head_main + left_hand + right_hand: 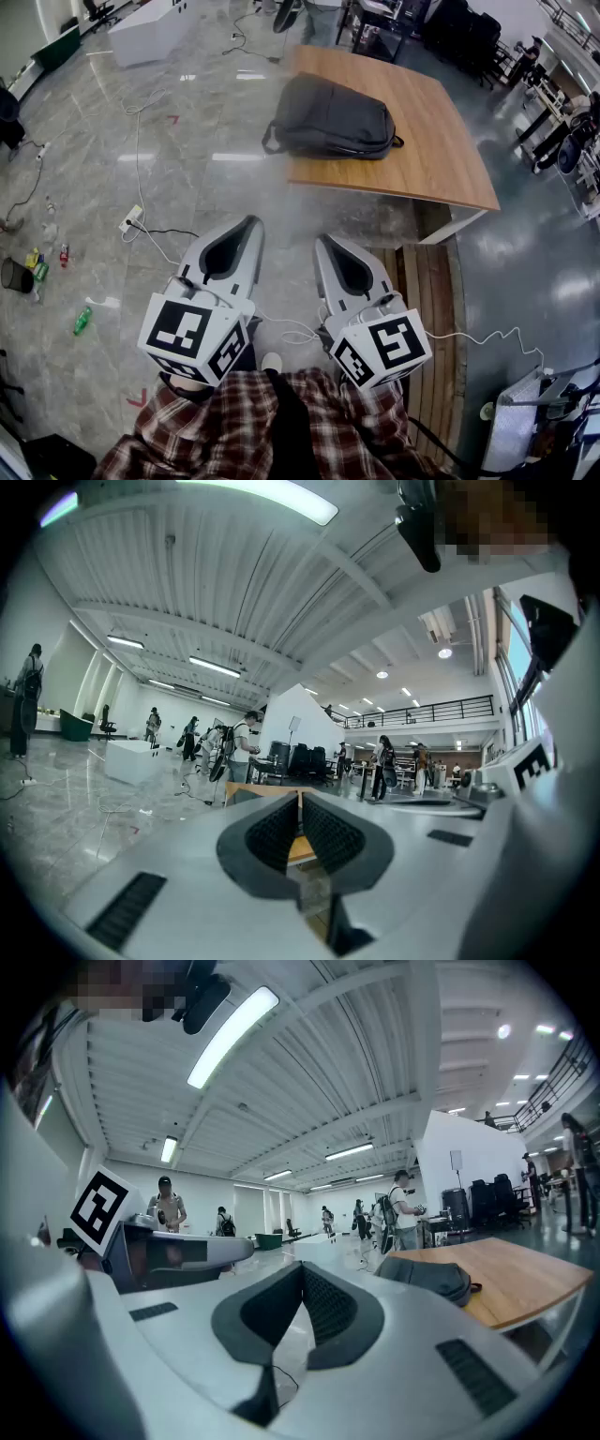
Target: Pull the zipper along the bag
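A dark grey backpack [330,120] lies flat on a wooden table [441,150] ahead of me; it also shows in the right gripper view as the backpack [427,1279] on the table [511,1283]. No zipper pull is visible from here. My left gripper [255,221] and right gripper [321,239] are held side by side over the floor, well short of the table. Both are shut with their tips together and nothing between them. In the left gripper view the left gripper [300,795] points at the table edge [251,793].
Grey polished floor with cables [141,122] and a power strip [130,220] at left. Bottles [82,321] and a black bin [15,276] lie far left. A wooden platform [431,309] sits beside my right. White counter [155,28] and several people stand farther off.
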Tool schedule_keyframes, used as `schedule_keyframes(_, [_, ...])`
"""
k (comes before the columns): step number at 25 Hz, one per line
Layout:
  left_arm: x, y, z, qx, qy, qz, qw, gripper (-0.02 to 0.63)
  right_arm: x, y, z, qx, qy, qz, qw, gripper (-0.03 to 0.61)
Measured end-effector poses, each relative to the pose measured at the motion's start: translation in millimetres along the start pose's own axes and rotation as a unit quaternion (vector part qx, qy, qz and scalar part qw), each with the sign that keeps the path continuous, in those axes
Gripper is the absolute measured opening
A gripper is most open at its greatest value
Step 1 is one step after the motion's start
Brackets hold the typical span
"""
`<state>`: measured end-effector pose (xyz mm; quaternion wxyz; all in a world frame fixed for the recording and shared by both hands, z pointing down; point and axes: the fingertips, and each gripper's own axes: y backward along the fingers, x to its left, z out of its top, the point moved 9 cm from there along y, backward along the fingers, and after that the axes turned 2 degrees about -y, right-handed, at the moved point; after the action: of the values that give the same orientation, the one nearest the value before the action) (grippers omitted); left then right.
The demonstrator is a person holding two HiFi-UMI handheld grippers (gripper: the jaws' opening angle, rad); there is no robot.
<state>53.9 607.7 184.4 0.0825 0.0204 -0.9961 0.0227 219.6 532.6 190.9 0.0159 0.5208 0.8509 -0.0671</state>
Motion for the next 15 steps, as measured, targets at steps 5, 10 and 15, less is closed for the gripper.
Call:
schedule_keyframes(5, [45,-39,5,0.000,0.003,0.002,1.0000,0.025,-18,-55,4,0.001,0.004,-0.001,1.000,0.011])
schedule_keyframes(10, [101,-94,21,0.002,-0.006,-0.031,0.9995,0.025,-34,-128,16,-0.007,0.006,-0.022,1.000,0.011])
schedule_keyframes(15, [152,-146,34,0.009,-0.012,-0.075,0.9970,0.025,-49,-194,29,-0.012,0.009,-0.061,0.998,0.011])
